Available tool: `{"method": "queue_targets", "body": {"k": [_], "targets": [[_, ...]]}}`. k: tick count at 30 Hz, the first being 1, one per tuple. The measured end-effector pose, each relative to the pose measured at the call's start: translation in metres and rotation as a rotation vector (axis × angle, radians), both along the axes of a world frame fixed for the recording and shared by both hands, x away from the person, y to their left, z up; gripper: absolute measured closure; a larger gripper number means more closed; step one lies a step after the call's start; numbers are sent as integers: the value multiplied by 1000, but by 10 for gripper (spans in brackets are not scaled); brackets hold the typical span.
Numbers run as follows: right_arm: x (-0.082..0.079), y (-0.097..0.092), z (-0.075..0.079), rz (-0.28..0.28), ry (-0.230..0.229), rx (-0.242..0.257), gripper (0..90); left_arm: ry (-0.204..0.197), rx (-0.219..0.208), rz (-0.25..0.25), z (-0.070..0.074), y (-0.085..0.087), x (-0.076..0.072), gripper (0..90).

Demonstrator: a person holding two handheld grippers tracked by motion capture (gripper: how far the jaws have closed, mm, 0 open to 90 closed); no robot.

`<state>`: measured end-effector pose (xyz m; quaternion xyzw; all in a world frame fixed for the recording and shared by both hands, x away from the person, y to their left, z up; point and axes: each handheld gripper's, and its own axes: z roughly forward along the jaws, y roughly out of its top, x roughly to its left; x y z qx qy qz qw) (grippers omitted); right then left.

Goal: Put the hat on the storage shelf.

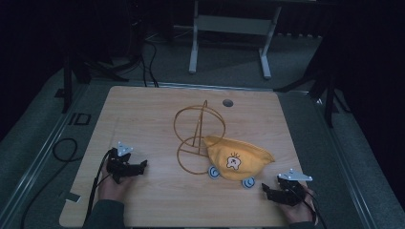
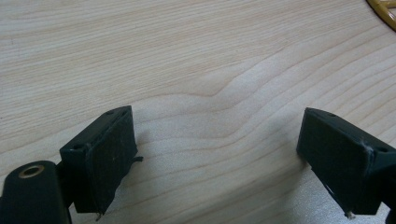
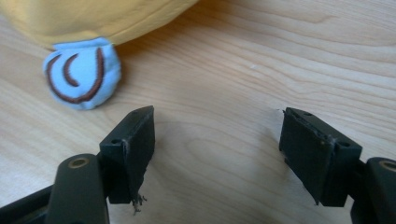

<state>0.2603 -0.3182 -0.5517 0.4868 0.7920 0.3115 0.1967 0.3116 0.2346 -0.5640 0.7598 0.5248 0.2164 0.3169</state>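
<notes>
A yellow cloth hat (image 1: 239, 160) with a small cartoon patch and two pale blue ear tabs (image 1: 248, 182) lies on the wooden table, leaning against a golden wire stand (image 1: 198, 136) made of rings. My right gripper (image 1: 265, 189) rests near the front right edge, just right of the hat, jaws wide apart and empty. In the right gripper view (image 3: 217, 140) one blue tab (image 3: 81, 74) and the hat's yellow edge (image 3: 93, 18) lie ahead to the left. My left gripper (image 1: 142, 166) sits at the front left, open over bare wood (image 2: 217, 135), with the wire stand's edge (image 2: 385, 14) at the top right corner.
The wooden table (image 1: 143, 109) has a round grommet hole (image 1: 228, 102) near its far edge. Black cables (image 1: 62, 148) run over the grey floor at left. A white table frame (image 1: 229, 28) stands beyond the far edge.
</notes>
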Motion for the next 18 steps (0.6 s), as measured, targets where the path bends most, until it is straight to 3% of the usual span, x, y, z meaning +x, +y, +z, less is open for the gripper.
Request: {"method": "queue_targets", "body": {"k": [11, 18], "targets": [[-7, 13, 7, 66, 22, -22, 269, 0, 0, 2, 0, 0, 0, 118], [-10, 19, 13, 87, 8, -30, 258, 0, 0, 2, 0, 0, 0, 118]]}}
